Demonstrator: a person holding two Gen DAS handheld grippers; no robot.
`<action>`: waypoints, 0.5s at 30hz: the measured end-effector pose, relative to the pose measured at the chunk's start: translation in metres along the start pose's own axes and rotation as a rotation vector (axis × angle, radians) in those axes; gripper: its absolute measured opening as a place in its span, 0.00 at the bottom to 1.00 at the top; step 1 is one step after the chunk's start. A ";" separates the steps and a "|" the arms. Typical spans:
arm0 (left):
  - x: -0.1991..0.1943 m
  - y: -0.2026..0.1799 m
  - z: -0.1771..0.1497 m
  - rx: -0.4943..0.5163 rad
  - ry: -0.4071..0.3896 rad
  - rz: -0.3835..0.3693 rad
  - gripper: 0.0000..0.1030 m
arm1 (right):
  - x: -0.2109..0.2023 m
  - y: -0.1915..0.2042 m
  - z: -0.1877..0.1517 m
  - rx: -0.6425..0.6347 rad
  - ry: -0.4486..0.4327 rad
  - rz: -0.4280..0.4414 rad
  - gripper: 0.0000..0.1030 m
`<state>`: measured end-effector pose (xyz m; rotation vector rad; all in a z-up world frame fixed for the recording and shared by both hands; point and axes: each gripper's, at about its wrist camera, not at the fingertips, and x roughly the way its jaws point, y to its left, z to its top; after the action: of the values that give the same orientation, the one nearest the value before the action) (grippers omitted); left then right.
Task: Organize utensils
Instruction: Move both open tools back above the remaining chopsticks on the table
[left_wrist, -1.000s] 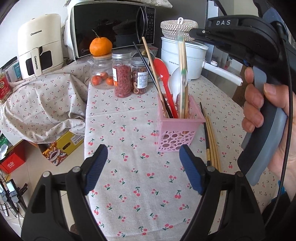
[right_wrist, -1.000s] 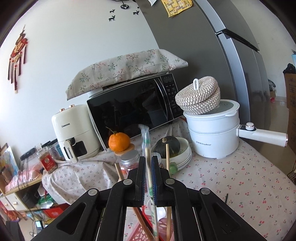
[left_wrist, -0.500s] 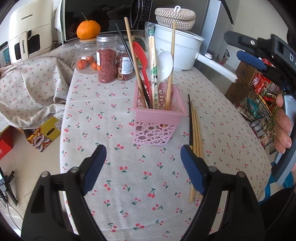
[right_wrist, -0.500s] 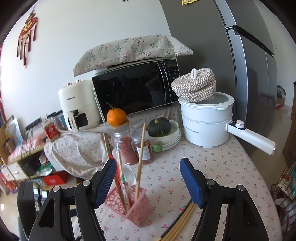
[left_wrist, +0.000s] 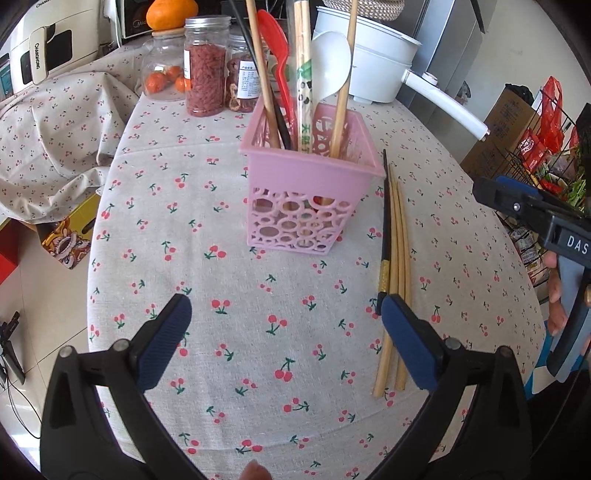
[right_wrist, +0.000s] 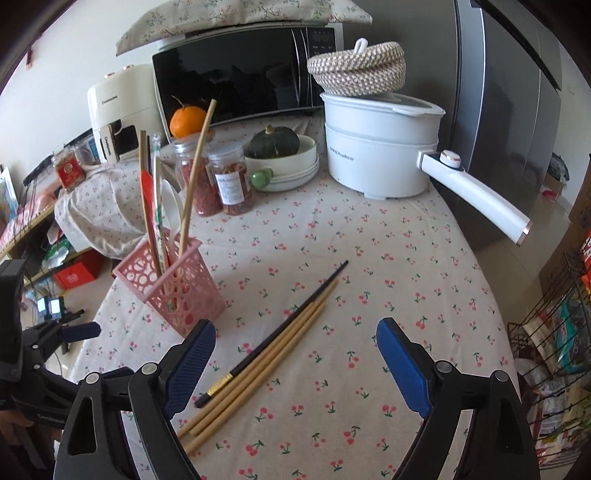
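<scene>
A pink perforated holder (left_wrist: 308, 192) stands on the cherry-print tablecloth and holds chopsticks, a red spoon (left_wrist: 275, 44) and a white spoon (left_wrist: 330, 72); it also shows in the right wrist view (right_wrist: 177, 284). Loose chopsticks, one black (left_wrist: 386, 236) and wooden ones (left_wrist: 397, 280), lie to its right, also in the right wrist view (right_wrist: 266, 350). My left gripper (left_wrist: 286, 339) is open and empty above the cloth near me. My right gripper (right_wrist: 295, 365) is open and empty above the loose chopsticks' near ends.
Glass jars (left_wrist: 205, 66), an orange (left_wrist: 171, 13), a white electric pot with a long handle (right_wrist: 384, 147), a bowl with a green squash (right_wrist: 280, 158), a microwave (right_wrist: 243, 77) and an air fryer (right_wrist: 118, 107) stand at the back. A wire rack (right_wrist: 554, 350) is beyond the table's right edge.
The right gripper let go of the wrapped chopsticks into the holder, opened, and moved back and down over the loose chopsticks. The left gripper moved closer to the holder.
</scene>
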<state>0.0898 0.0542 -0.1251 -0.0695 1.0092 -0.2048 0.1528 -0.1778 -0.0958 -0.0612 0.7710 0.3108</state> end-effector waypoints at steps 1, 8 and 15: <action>0.002 -0.001 -0.001 0.007 0.009 0.003 0.99 | 0.007 -0.003 -0.002 0.017 0.034 0.004 0.88; 0.012 0.002 -0.002 0.001 0.061 0.048 0.99 | 0.058 -0.015 -0.022 0.112 0.282 0.037 0.88; 0.013 0.007 -0.001 -0.033 0.086 0.031 0.99 | 0.082 -0.013 -0.029 0.144 0.364 0.003 0.88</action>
<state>0.0964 0.0582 -0.1377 -0.0755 1.0989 -0.1639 0.1923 -0.1738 -0.1743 0.0204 1.1531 0.2482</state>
